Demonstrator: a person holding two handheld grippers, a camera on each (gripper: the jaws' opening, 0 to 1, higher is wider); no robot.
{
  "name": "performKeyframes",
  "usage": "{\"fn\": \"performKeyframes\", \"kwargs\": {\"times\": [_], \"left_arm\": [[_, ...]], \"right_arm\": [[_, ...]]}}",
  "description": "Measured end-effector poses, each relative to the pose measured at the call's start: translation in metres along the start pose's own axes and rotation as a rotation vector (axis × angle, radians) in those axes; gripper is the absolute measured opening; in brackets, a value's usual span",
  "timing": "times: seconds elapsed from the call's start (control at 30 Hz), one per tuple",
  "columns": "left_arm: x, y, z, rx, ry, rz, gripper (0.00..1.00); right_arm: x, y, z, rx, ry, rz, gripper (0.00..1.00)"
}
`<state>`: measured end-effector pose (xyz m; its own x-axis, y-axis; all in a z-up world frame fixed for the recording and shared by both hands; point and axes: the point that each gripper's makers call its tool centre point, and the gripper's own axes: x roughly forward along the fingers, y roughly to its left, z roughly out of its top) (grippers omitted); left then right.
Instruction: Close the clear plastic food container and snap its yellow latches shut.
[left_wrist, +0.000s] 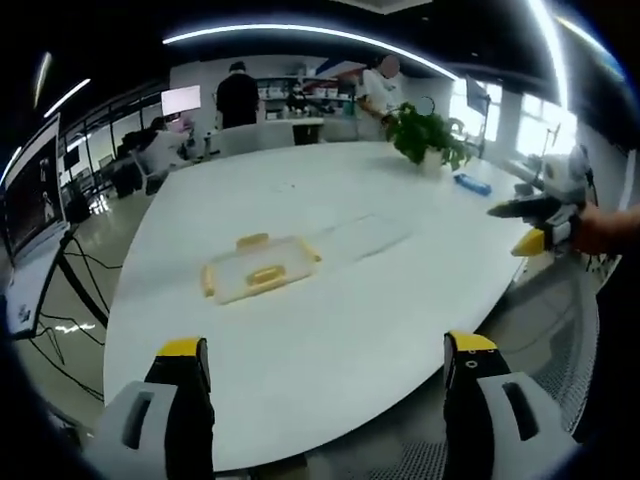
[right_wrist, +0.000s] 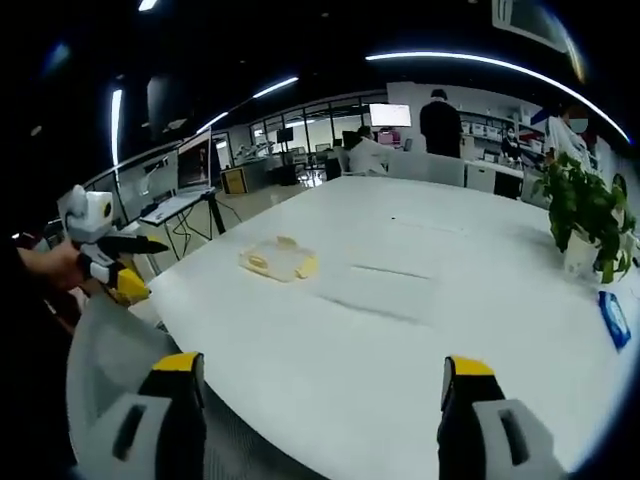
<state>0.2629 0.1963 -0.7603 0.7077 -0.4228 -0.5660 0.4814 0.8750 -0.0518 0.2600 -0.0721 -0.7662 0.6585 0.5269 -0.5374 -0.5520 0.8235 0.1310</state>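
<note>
Clear container lid, barely discernible on table

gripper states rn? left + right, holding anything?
Left gripper: open, holding nothing, short of the container on the table.
Right gripper: open, holding nothing, also back from the table.

Container on table; plant behind.

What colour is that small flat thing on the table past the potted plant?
Blue; it lies beside the potted plant, clearest in the left gripper view.
</note>
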Motion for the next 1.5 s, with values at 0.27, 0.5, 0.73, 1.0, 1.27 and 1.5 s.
{"fn": "performKeyframes", "kwargs": {"times": [0.27,0.5,0.73,1.0,1.27,1.5], "left_arm": [[0.004,0.005,0.000,0.016,-0.005,-0.003,0.95],[0.003,0.008,-0.002,0.039,-0.021,0.004,0.90],[0.004,0.014,-0.006,0.025,-0.013,0.007,0.91],[0.001,0.023,-0.023,0.013,0.018,0.018,0.90],[-0.004,0.033,-0.035,-0.010,0.030,0.027,0.88],[-0.002,0.033,-0.038,0.002,0.037,0.016,0.88]], "right_arm": [[0.000,0.001,0.002,-0.028,0.021,0.003,1.00],[-0.003,-0.008,0.000,-0.011,0.040,-0.022,1.00],[-0.001,-0.008,0.002,-0.023,0.048,-0.035,1.00],[0.000,-0.005,-0.003,-0.007,0.063,-0.041,1.00],[0.003,-0.005,-0.010,-0.015,0.088,-0.060,1.00],[0.002,-0.007,-0.013,-0.006,0.094,-0.076,1.00]]}}
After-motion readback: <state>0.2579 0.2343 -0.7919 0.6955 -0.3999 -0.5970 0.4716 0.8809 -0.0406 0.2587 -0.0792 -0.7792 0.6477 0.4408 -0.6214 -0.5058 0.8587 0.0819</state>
